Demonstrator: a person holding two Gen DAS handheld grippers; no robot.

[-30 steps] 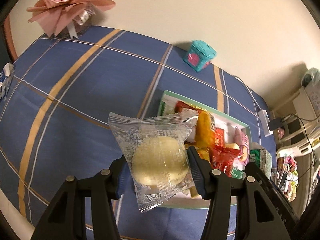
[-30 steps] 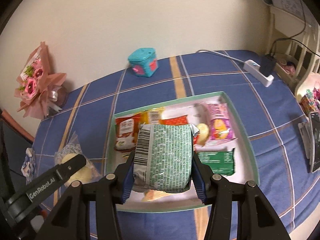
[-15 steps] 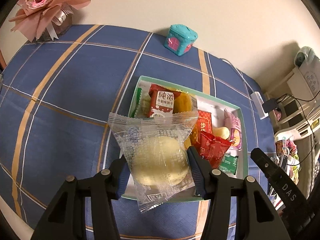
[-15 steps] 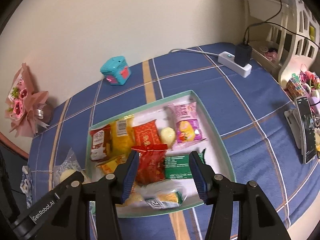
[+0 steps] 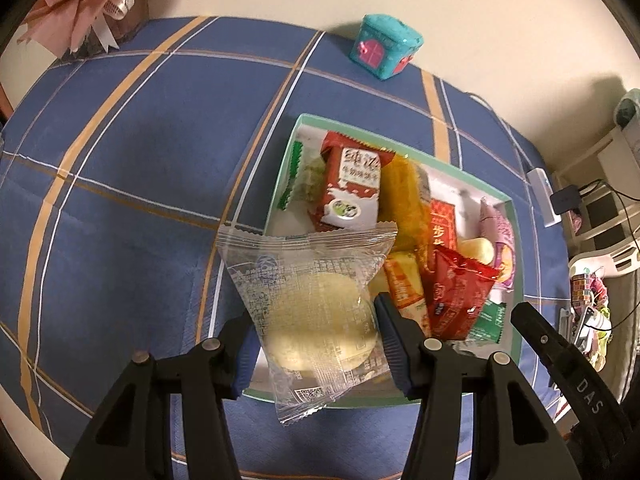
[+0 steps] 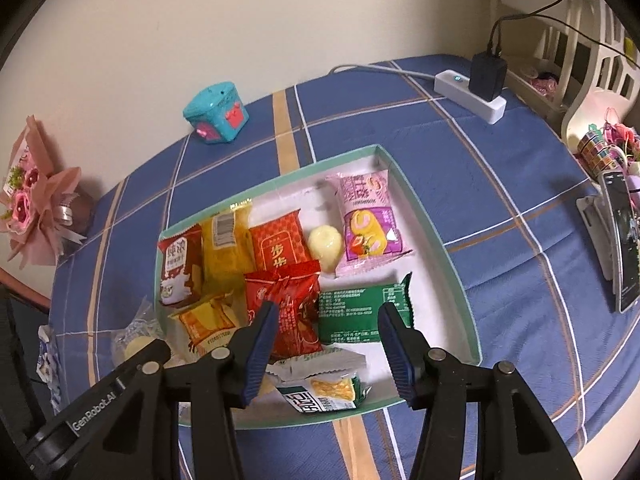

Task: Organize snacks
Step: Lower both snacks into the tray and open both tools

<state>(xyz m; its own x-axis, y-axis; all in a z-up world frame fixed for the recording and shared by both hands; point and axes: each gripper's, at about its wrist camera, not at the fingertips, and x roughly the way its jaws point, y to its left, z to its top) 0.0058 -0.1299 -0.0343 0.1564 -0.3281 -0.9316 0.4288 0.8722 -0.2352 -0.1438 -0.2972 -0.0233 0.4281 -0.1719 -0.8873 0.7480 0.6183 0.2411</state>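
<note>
**Left gripper holds wrapped bun over tray; right gripper empty above snacks**

Left gripper [image 5: 316,344]: jaws clamped on a clear-wrapped pale bun [image 5: 320,320], pads pressing its two sides. The packet hangs over the near left corner of the mint-rimmed tray [image 5: 286,168], its lower seal past the tray's near edge.

Right gripper [image 6: 326,344]: jaws apart, nothing between the pads. It hovers over the near part of the tray [image 6: 460,292], above a red packet [image 6: 284,304] and a dark green packet [image 6: 360,312]. A green-and-white packet [image 6: 320,390] lies just below it by the near wall.

Tray contents, right wrist view: a red-and-white milk-print packet [image 6: 178,268] at the left, a yellow packet [image 6: 226,248] beside it, a red-orange packet [image 6: 280,244], a small pale round sweet [image 6: 325,246], a pink-purple cake-roll packet [image 6: 366,224], an orange packet [image 6: 208,322] near the left wall.

Surroundings: blue plaid cloth [image 6: 480,160] covers the table. A teal toy box [image 6: 216,114] stands near the wall, well apart from the tray. Pink bouquet [image 6: 36,208] at far left. White power strip [image 6: 468,94] with a black plug at far right.
</note>
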